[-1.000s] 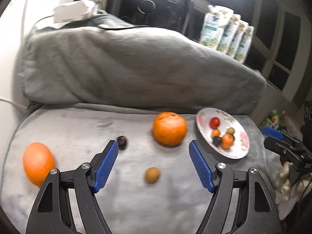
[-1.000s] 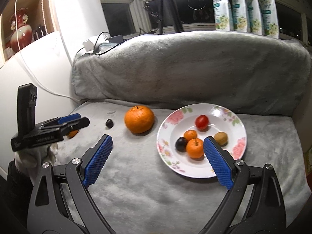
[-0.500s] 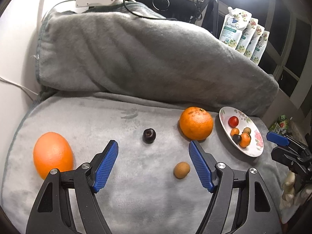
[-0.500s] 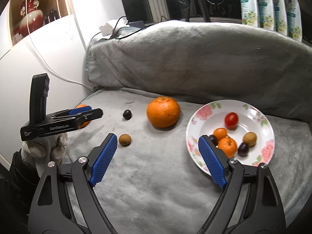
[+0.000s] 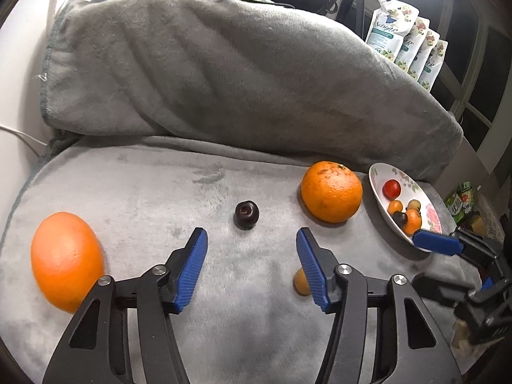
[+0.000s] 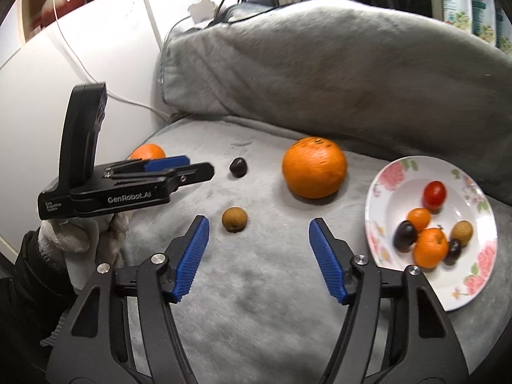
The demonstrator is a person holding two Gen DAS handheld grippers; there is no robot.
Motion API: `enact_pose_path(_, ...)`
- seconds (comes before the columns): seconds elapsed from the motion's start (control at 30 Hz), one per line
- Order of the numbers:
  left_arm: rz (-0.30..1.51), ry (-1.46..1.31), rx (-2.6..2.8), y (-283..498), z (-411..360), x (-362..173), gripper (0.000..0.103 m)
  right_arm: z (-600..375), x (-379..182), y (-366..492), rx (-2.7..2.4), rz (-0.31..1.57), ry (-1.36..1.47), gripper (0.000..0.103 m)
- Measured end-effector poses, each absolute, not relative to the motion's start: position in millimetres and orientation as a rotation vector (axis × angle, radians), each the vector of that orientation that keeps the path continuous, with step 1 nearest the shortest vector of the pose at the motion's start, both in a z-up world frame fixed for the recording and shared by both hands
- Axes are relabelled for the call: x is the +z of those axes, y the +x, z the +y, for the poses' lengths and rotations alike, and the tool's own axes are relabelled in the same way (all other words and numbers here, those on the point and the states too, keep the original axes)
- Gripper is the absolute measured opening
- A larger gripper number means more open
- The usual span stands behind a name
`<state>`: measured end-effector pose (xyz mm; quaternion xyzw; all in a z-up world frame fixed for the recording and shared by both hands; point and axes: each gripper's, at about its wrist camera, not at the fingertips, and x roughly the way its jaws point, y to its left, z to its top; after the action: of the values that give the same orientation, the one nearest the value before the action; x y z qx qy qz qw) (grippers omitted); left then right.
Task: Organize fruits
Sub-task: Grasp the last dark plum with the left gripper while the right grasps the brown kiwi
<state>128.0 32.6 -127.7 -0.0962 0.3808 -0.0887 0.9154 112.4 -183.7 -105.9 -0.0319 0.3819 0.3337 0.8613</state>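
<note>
Both my grippers have just been narrowing with nothing between the fingers, left gripper [image 5: 251, 240] lined on the dark plum [image 5: 246, 214], right gripper [image 6: 257, 228] by the small brown fruit [image 6: 234, 220], ready for picking toward the plate [image 6: 387, 185].

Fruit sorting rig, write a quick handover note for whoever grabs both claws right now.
Left claw: open, empty, jaws just been closing, aimed at the dark plum.
Right claw: open, empty, jaws just been closing, small brown fruit just ahead.
Done: six small fruits sit on the floral plate.
Left: plum, brown fruit, big round orange and oval orange lie loose on the grey blanket.
</note>
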Motion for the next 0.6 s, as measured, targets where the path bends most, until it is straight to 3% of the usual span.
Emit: enact_pose_path(0.6,0.841,-0.173,-0.210,161.5,21.7,-144.3,0.037,-140.7,-132.3,124.6,0.771,0.873,-0.115,0.046)
